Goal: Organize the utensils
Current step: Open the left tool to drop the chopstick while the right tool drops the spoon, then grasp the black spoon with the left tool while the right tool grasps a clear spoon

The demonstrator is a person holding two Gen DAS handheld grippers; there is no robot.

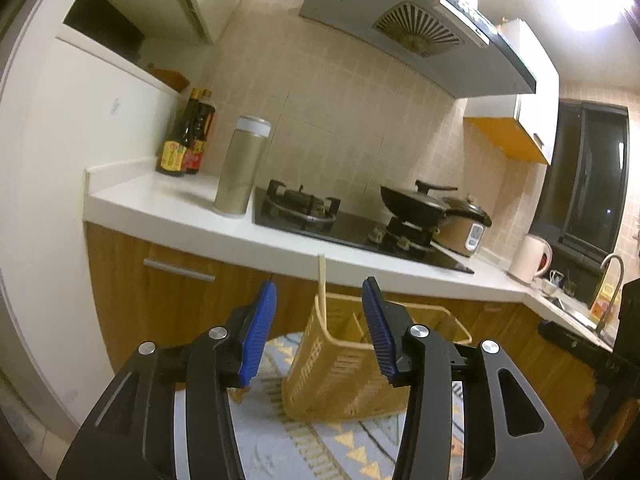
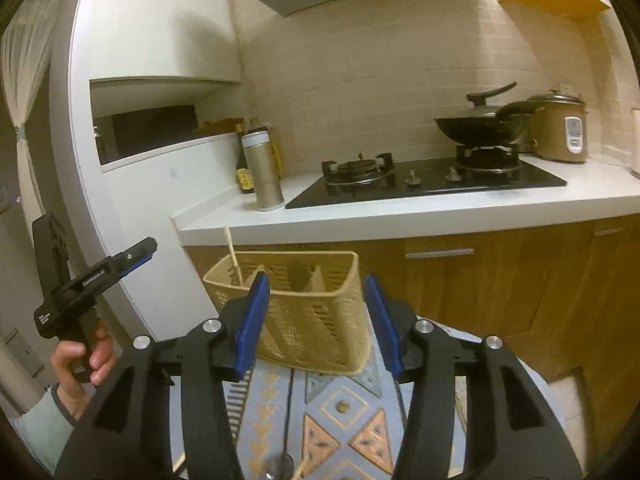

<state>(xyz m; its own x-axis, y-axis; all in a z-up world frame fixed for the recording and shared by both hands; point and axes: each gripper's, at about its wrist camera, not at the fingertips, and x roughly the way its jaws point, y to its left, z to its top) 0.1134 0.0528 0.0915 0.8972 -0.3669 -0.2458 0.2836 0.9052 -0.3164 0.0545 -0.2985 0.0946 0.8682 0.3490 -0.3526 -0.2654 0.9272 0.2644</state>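
Blue pads [image 1: 260, 336] of the left gripper [image 1: 318, 332] are standing spread apart with nothing between them, and the right gripper [image 2: 316, 320] is likewise holding its jaws wide and empty. Just beyond both, a yellow slotted utensil basket [image 2: 312, 320] is sitting on a patterned tablecloth [image 2: 340, 408], with a single pale chopstick [image 2: 233, 256] standing tilted in its end compartment on the side nearer the left gripper. Behind the basket, wooden cabinets [image 2: 460, 288] are carrying a white countertop [image 2: 400, 216], where a steel flask [image 2: 264, 172], a black hob [image 2: 424, 180], a wok [image 2: 476, 124] and a rice cooker [image 2: 560, 128] are standing.
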